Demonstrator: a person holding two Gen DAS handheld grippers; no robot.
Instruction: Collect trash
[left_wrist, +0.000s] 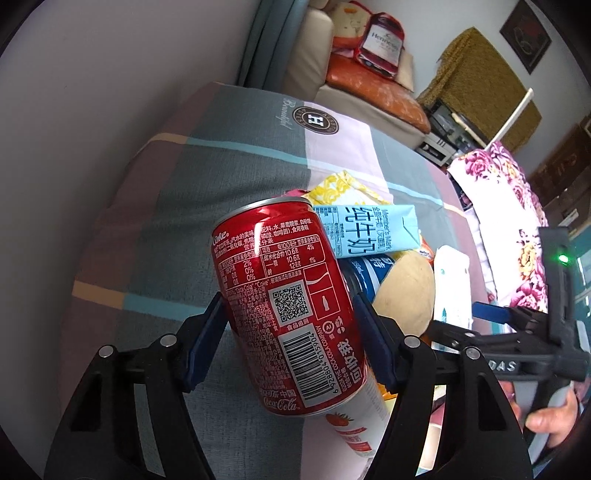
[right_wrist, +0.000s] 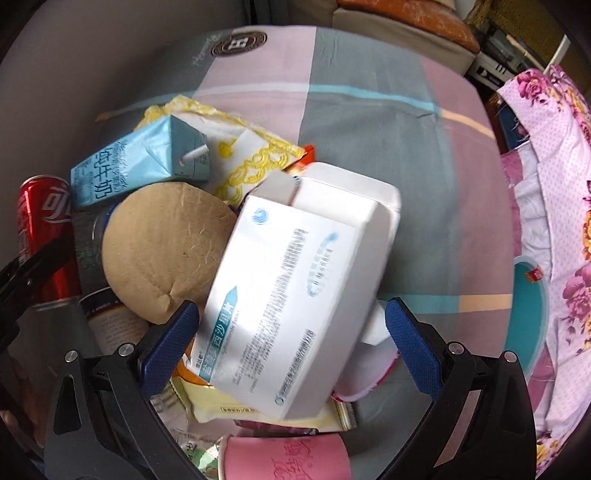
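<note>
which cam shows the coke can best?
Left wrist. The red can fills the centre, label and barcode readable, clamped between the left gripper pads. Right wrist catches only a sliver of the can at the left edge, partly behind the black gripper frame.

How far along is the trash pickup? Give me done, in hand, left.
Done: nothing visibly binned; no bin in view. In hand: the left gripper is clamped on the Coke can; the right gripper is open around the white medicine box. Left: milk carton, pink cup, wrappers.
</note>
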